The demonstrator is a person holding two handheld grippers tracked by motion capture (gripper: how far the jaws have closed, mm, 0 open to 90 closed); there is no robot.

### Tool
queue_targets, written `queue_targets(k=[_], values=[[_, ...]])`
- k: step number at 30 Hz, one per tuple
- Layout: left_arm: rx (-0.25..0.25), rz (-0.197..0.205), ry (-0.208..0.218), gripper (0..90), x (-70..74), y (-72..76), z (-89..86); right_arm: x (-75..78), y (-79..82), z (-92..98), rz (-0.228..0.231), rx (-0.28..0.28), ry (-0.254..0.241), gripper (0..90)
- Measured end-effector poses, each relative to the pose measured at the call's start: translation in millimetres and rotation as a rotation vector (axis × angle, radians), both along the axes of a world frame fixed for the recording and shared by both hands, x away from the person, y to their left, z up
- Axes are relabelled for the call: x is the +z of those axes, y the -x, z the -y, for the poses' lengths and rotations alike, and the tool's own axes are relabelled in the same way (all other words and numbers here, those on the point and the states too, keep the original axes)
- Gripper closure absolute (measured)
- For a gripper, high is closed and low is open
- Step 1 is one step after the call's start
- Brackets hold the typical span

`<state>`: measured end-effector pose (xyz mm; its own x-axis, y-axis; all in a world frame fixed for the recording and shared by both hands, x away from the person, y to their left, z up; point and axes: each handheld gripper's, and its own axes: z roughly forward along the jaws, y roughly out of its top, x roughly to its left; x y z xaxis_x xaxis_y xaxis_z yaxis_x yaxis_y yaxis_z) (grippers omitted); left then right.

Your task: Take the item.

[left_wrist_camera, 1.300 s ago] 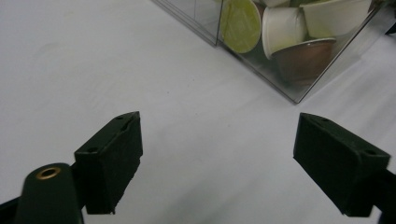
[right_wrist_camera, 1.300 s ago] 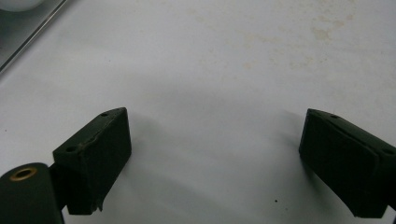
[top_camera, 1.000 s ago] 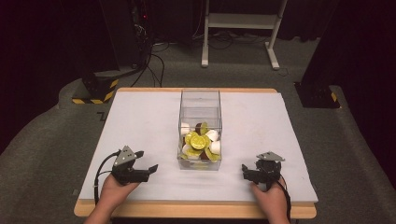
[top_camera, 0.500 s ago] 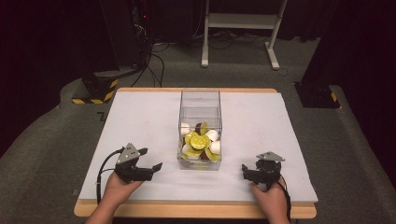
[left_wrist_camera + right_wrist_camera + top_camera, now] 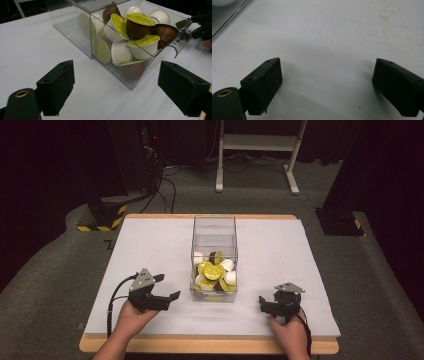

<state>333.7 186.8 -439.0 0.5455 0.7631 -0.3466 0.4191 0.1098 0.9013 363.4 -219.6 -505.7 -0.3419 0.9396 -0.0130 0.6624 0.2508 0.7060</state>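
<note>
A clear plastic box (image 5: pixel 214 227) stands in the middle of the white table top (image 5: pixel 280 245), its near end heaped with coffee capsules (image 5: pixel 212 272) with yellow-green lids and white or brown cups. My left gripper (image 5: pixel 167 287) hovers left of the box's near corner and points at it. Its jaws have just been opening and hold nothing. In the left gripper view the gripper (image 5: pixel 120 83) faces the capsules (image 5: pixel 130 37) through the box wall (image 5: pixel 75 27). My right gripper (image 5: pixel 262 304) rests low right of the box, open; in its own view the gripper (image 5: pixel 327 80) has bare table between the pads.
The far half of the box holds nothing. The table's wooden front edge (image 5: pixel 210 345) runs just under both hands. A box corner (image 5: pixel 224 17) shows at the top left of the right gripper view. Cables and a metal stand (image 5: pixel 255 150) lie on the floor beyond the table.
My left gripper has lifted off the table and moved a little right toward the box, with its jaws spread wider. The right gripper has kept still.
</note>
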Motion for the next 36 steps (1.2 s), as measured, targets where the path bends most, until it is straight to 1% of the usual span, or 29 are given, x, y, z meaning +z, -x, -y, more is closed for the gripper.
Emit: queue_targets(k=[1,2,5,8,9,11,12,14,15,18,21,26,28,29,32,33,34,36], values=[[-0.001,0.000,0.002,14.1,0.6,-0.1,2.4,-0.1,0.0,0.0,0.001,0.000,0.000,8.9],[-0.007,0.002,-0.009,14.1,1.2,-0.4,3.8,-0.1,0.0,0.1,0.001,0.000,0.000,9.0],[-0.015,0.007,-0.008,14.0,3.1,-0.9,9.8,0.0,0.0,0.0,0.000,0.000,0.000,8.9],[-0.027,0.016,-0.002,14.0,5.4,-1.2,15.7,0.0,0.0,0.0,0.000,0.000,0.000,8.9],[-0.027,0.014,0.005,13.9,6.1,-1.8,17.9,0.0,0.0,0.0,0.000,0.000,0.000,8.9],[-0.039,0.012,0.003,13.5,7.8,-3.5,20.2,0.0,0.0,0.0,0.000,0.000,0.000,8.9],[-0.038,0.008,0.015,13.1,8.8,-4.2,22.3,0.0,0.0,0.0,0.000,0.000,0.000,8.9],[-0.048,0.009,0.018,11.8,10.5,-5.7,25.5,0.0,0.0,0.0,0.000,0.001,0.001,8.9],[-0.045,0.008,0.024,11.5,11.2,-6.2,27.7,0.0,0.0,0.0,0.001,0.000,0.001,9.0],[-0.052,0.012,0.015,10.5,13.0,-8.7,31.0,0.0,0.0,0.0,0.000,0.000,0.001,8.9],[-0.053,0.017,0.041,9.9,14.6,-11.4,34.8,0.0,0.1,0.0,0.000,0.000,0.001,8.9],[-0.060,0.012,0.053,7.7,15.8,-17.1,40.2,0.0,0.1,0.0,0.001,0.000,0.000,9.0],[-0.064,0.013,0.037,7.5,16.1,-19.0,43.1,0.0,0.1,0.0,0.001,0.000,0.000,9.0],[-0.059,0.015,0.036,7.0,16.2,-19.4,45.5,0.0,0.1,0.0,0.001,0.000,0.000,9.0],[-0.071,0.022,0.019,6.1,17.6,-20.9,50.5,0.0,0.0,0.0,0.001,0.000,0.000,9.0],[-0.070,0.022,0.018,5.9,18.2,-21.3,52.8,0.0,0.0,0.0,0.001,0.000,0.000,9.0],[-0.070,0.024,0.009,5.7,18.7,-22.0,54.4,0.0,0.0,0.0,0.001,0.000,0.000,8.9],[-0.076,0.021,0.012,5.7,19.7,-23.2,57.9,0.0,0.0,0.0,0.001,0.000,0.000,9.0]])
